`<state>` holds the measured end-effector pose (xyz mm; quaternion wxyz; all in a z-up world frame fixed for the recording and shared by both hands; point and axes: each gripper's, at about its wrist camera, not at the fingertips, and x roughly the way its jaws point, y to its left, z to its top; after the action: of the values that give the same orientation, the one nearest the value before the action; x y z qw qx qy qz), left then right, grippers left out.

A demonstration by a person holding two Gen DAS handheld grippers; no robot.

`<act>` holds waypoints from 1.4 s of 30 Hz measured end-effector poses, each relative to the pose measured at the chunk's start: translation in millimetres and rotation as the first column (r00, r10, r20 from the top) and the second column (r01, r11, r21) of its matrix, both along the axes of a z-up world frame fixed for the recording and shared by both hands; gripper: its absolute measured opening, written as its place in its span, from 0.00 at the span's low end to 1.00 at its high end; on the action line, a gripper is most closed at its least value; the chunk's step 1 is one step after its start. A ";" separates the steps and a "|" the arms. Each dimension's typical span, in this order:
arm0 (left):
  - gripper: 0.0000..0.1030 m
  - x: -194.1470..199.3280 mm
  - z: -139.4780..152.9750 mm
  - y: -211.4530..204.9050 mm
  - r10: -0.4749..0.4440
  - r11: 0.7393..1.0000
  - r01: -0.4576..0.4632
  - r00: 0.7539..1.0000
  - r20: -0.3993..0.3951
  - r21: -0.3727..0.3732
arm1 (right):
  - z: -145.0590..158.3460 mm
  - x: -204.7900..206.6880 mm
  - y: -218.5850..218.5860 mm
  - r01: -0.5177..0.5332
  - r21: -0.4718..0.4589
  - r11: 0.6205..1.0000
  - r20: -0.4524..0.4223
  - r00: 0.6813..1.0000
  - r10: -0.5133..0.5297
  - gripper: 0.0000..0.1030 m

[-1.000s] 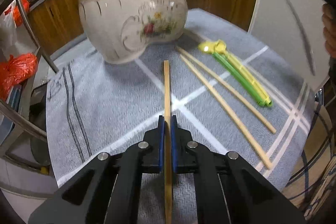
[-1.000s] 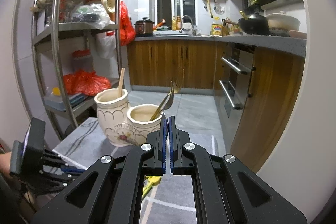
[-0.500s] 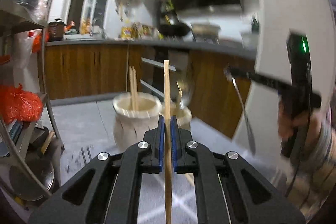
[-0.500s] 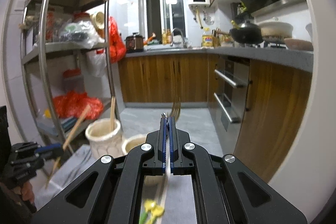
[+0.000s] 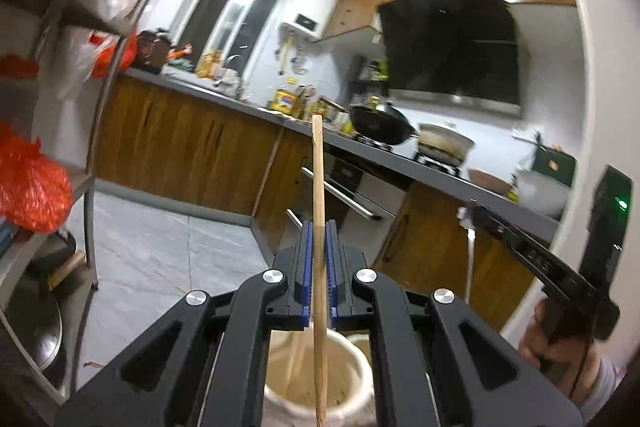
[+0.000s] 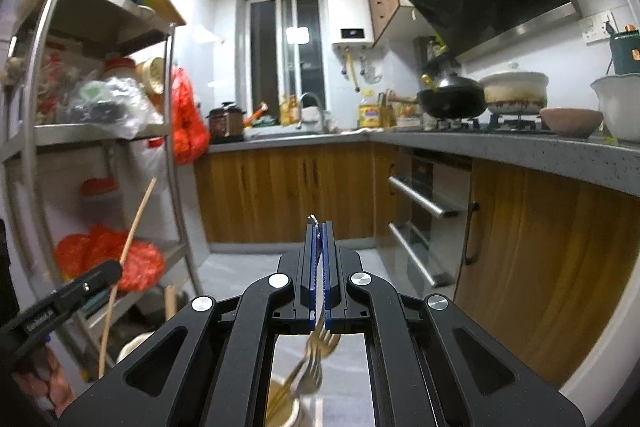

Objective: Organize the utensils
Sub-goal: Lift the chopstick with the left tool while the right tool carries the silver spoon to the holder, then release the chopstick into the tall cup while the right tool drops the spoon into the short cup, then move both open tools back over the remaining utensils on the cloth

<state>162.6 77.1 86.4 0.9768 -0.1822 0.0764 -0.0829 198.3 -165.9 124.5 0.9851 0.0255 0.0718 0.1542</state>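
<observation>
A wooden chopstick (image 5: 319, 211) stands nearly upright, clamped between the blue pads of the left gripper (image 5: 319, 233), its lower end reaching down over the mouth of a cream ceramic holder (image 5: 352, 383) — another stick already leans inside. The right gripper (image 6: 319, 233) is closed on a thin metal handle (image 6: 314, 219), with fork tines (image 6: 320, 355) showing below its pads above a second cream pot (image 6: 294, 413). Beyond lie wooden cabinets (image 6: 280, 187) and, at left, a steel rack (image 6: 100, 131) — red bags (image 6: 108, 259) on it.
</observation>
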 end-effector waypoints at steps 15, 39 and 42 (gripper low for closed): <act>0.05 6.7 -32.3 -10.0 0.055 0.989 -0.045 0.997 -0.063 0.142 | -50.9 7.5 47.4 -0.100 -0.237 0.966 0.039 0.993 0.112 0.03; 0.25 -27.4 -41.6 -14.8 0.054 0.968 -0.011 0.985 -0.164 0.251 | -49.0 0.4 23.1 -0.307 -0.043 0.951 -0.171 0.940 0.296 0.40; 0.43 -38.8 -41.1 -15.6 0.063 0.962 -0.015 0.984 -0.170 0.271 | -48.5 -15.3 7.4 -0.299 -0.016 0.954 -0.162 0.942 0.292 0.59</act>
<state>123.8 61.5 45.3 0.9833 -0.0561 0.1696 -0.0360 183.0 -158.5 76.0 0.9423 0.0067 0.1559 0.2961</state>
